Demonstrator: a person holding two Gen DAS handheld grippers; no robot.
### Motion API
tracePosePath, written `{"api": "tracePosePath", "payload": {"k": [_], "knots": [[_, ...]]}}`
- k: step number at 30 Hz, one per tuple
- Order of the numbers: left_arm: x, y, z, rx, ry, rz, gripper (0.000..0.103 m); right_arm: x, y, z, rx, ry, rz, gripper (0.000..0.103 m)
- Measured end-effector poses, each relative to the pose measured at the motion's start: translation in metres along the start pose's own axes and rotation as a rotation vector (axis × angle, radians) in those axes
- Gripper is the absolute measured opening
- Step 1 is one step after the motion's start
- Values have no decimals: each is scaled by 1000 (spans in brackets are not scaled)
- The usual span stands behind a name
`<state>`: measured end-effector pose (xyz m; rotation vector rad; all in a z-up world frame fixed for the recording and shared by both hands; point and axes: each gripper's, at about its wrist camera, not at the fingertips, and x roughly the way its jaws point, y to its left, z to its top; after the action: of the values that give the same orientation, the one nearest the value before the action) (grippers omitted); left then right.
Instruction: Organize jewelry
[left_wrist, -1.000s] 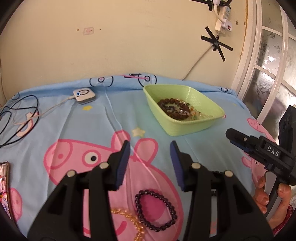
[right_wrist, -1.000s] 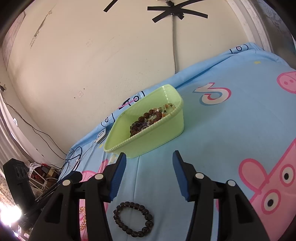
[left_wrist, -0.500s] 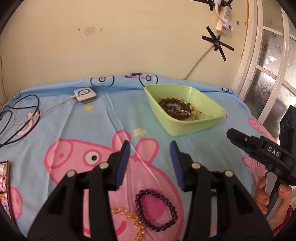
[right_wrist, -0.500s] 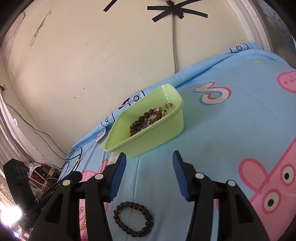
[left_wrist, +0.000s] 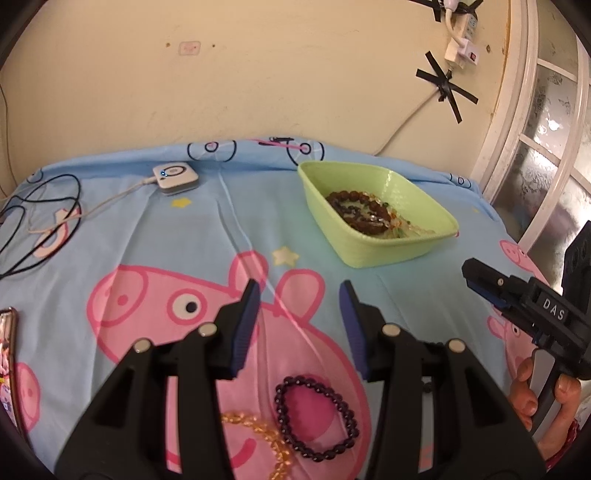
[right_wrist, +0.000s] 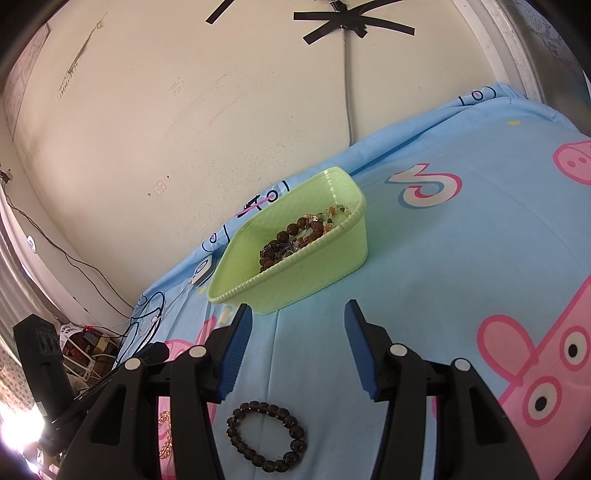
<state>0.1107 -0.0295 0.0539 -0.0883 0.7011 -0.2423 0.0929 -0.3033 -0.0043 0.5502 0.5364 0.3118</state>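
Bare bedsheet (left_wrist: 207, 236) lies open between the dark bracelet (left_wrist: 316, 417) and green basket (left_wrist: 376, 214) (wall close behind); cables (left_wrist: 40, 221) clutter the left.

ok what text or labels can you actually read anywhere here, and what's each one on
"DAS": white letters on the black body of the right tongs, seen from the left wrist view.
Faint markings on the wall: too small to read.
Sheet print: cartoon shapes, no readable words.
Green bin: no label visible.

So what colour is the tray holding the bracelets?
Light green tray, clearest in the left wrist view.

Black tool (left_wrist: 298, 295), blue pads (left_wrist: 244, 328)
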Motion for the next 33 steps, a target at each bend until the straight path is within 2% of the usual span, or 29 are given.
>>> {"api": "tracePosePath", "payload": {"k": [6,11,15,19,20,21,23,24,27,29,31,33], "knots": [[2,7,4,0,17,8,43,0,0,0,2,-1,0,28],[2,47,18,-105,12,51,43,1,1,-1,-1,8,6,28],[-2,65,20,-159,41,15,43,6,5,-2,-20,34,18,28],[-23,68,9,-120,60,-11,43,5,12,-7,-20,100,63,28],[-30,71,4,-107,71,-12,43,3,20,-12,-38,129,104,28],[-33,73,1,-102,78,-12,51,1,31,-17,-82,161,137,28],[-46,83,-9,-114,85,-9,68,1,57,-27,-211,209,128,28],[-51,85,-14,-120,80,-17,71,4,75,-36,-307,237,109,28],[-57,82,-26,-93,101,-6,71,11,103,-50,-411,293,136,21],[-58,81,-35,-82,123,-28,71,18,118,-60,-448,341,165,15],[-56,81,-44,-81,153,-23,71,25,132,-70,-519,366,144,11],[-54,83,-52,-82,179,-38,70,34,138,-77,-582,370,82,9]]}}
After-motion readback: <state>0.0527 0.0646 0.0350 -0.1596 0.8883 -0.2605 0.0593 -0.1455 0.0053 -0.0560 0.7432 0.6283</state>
